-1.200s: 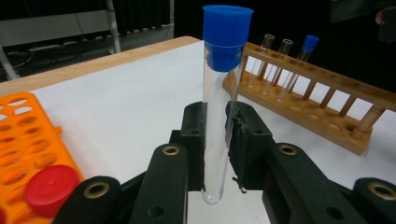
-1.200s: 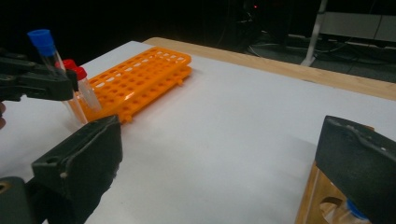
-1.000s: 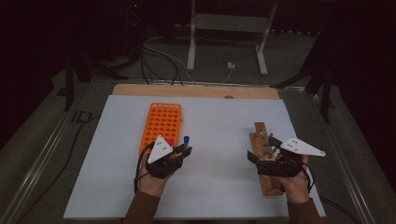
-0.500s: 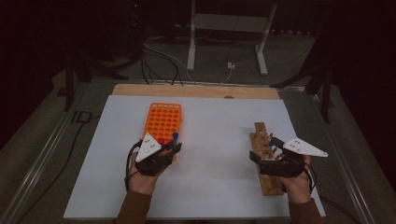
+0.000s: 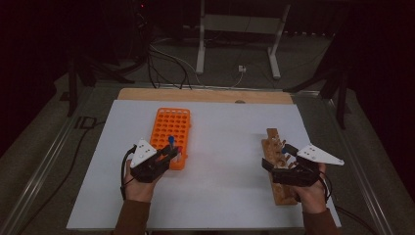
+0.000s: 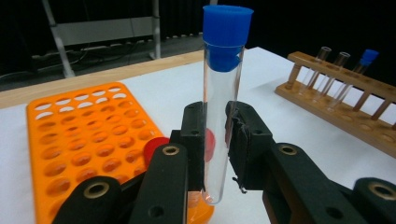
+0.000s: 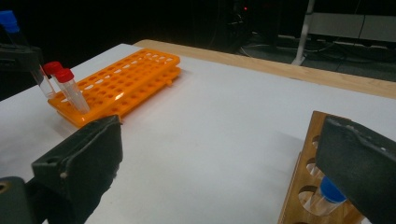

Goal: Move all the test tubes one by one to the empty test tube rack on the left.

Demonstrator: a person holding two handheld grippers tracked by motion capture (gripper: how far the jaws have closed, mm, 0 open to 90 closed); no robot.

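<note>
while my left hand-held gripper (image 6: 215,140) pinches a blue tube (image 6: 223,102) over the orange rack (image 6: 84,140), two red tubes (image 7: 70,88) stand in; right hand-held gripper (image 7: 219,154) spread, more wait.

Glossy clear plastic tube (image 6: 222,116), wooden rack (image 6: 336,109)

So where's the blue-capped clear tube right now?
The blue-capped clear tube stands upright, clamped in the left gripper, over the near end of the orange plastic rack.
</note>
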